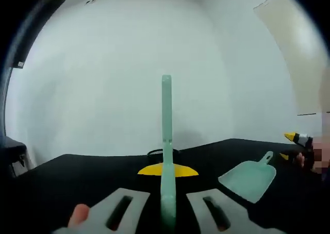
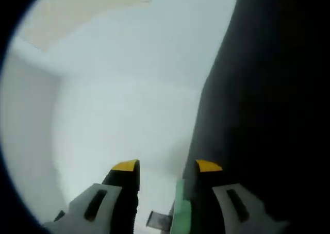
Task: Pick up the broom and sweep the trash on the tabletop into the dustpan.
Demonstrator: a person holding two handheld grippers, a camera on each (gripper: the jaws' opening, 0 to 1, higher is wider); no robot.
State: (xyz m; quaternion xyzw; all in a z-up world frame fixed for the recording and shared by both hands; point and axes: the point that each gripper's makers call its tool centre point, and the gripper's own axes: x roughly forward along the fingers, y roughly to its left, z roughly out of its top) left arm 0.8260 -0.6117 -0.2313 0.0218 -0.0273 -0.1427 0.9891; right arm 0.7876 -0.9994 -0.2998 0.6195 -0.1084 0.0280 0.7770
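Note:
A mint-green broom handle [image 1: 166, 115] stands upright in the left gripper view. My left gripper [image 1: 167, 169] is shut on it, its yellow tips pressed against the handle from both sides. A mint-green dustpan [image 1: 250, 180] lies flat on the black tabletop [image 1: 77, 177] to the right, its handle pointing away. Further right, the other gripper's yellow tip [image 1: 291, 137] shows beside a person's hand. In the right gripper view, my right gripper [image 2: 167, 166] is open with its yellow-tipped jaws apart. A blurred green piece [image 2: 180, 213] sits low between them; I cannot tell what it is.
A dark ring-shaped object [image 1: 154, 153] sits on the table just behind the broom handle. A white wall [image 1: 129, 64] stands behind the table. The right gripper view is rolled, with the black tabletop [image 2: 268, 115] along its right side. A fingertip [image 1: 80, 213] shows by my left jaw.

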